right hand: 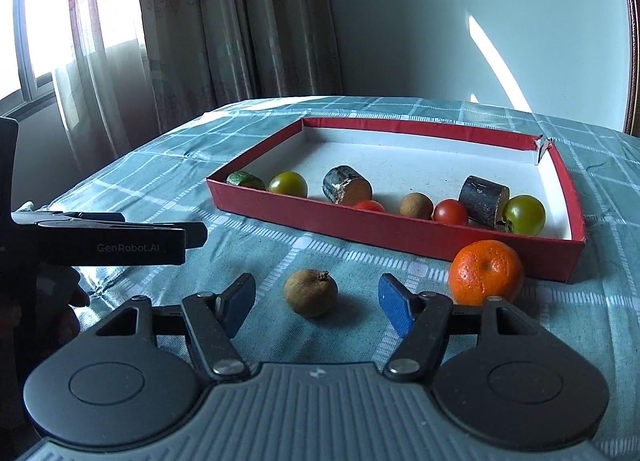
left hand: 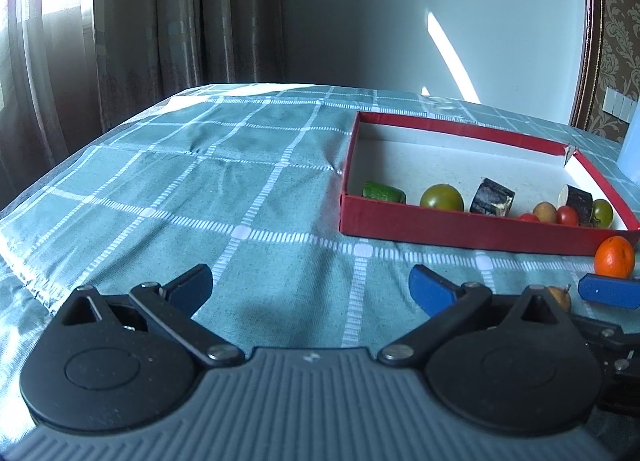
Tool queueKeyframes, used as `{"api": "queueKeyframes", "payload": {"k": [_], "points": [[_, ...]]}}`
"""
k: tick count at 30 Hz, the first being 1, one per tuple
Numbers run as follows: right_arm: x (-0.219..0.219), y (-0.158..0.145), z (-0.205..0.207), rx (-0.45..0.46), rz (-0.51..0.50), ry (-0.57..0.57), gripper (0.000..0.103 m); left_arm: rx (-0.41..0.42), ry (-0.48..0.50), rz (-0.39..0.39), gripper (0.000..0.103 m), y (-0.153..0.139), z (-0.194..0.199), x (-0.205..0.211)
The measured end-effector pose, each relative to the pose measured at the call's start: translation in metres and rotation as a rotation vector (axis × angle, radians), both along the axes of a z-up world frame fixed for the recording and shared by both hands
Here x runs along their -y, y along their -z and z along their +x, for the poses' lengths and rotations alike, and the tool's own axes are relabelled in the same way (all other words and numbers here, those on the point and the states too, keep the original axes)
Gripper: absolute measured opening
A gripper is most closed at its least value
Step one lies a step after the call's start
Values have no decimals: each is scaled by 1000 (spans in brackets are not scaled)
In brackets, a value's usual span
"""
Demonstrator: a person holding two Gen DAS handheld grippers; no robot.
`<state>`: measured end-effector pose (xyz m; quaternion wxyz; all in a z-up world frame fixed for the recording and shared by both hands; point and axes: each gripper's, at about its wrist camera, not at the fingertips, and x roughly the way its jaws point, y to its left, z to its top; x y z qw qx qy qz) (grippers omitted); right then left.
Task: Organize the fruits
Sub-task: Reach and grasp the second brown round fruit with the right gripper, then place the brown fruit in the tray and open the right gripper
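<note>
Fruits are waiting on the table (right hand: pixel 160 189) and in a red box (right hand: pixel 400 237). The right tongs (right hand: pixel 316 303) are standing partly open, with a small brown fruit (right hand: pixel 311 292) sitting on the cloth between the two blue pads. The pads are not touching it. An orange (right hand: pixel 486 272) is lying just beside the right pad, close against the front wall of the box.

The left tongs (left hand: pixel 310 283) are spread wide and are gripping nothing; only the blue-green checked cloth (left hand: pixel 200 201) is showing between them. In the right wrist view they are poking in from the left, seen side-on, with a dark hand (right hand: pixel 60 301) under them.

Inside the box, things are sitting in a row along the front wall: a green cucumber piece (right hand: pixel 245 180), a green tomato (right hand: pixel 288 184), a dark chunk with a pale cut end (right hand: pixel 347 190), a red tomato (right hand: pixel 369 206), a small brown round fruit (right hand: pixel 417 206), another red tomato (right hand: pixel 451 212), a second dark chunk (right hand: pixel 483 197) and a second green tomato (right hand: pixel 524 215). The dark chunks may be eggplant, but it is hard to be sure.

The far right corner of the box is looking torn. Curtains (right hand: pixel 224 21) are hanging behind the table, next to a bright window (right hand: pixel 40 21).
</note>
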<state>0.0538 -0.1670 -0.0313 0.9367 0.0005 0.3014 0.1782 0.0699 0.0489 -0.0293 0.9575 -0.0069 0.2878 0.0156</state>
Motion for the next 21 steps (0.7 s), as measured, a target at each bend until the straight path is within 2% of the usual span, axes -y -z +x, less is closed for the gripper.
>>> {"api": "queueKeyframes", "payload": {"k": [3,5,7,9,14,21], "points": [[-5,1,1,-6,-23,-11,53,0,1,-6,103,0,0,-1],[-9,1,4,-13,-36,-14,51,-1,3,-7,103,0,0,-1],[-11,2,6,-23,-47,-17,38,1,4,-8,103,0,0,-1],[-11,3,6,-28,-55,-6,31,1,5,-9,103,0,0,-1],[-10,2,5,-15,-45,-3,30,1,4,-9,103,0,0,-1],[5,-29,5,107,37,57,29,1,5,-8,103,0,-1,-1]]}}
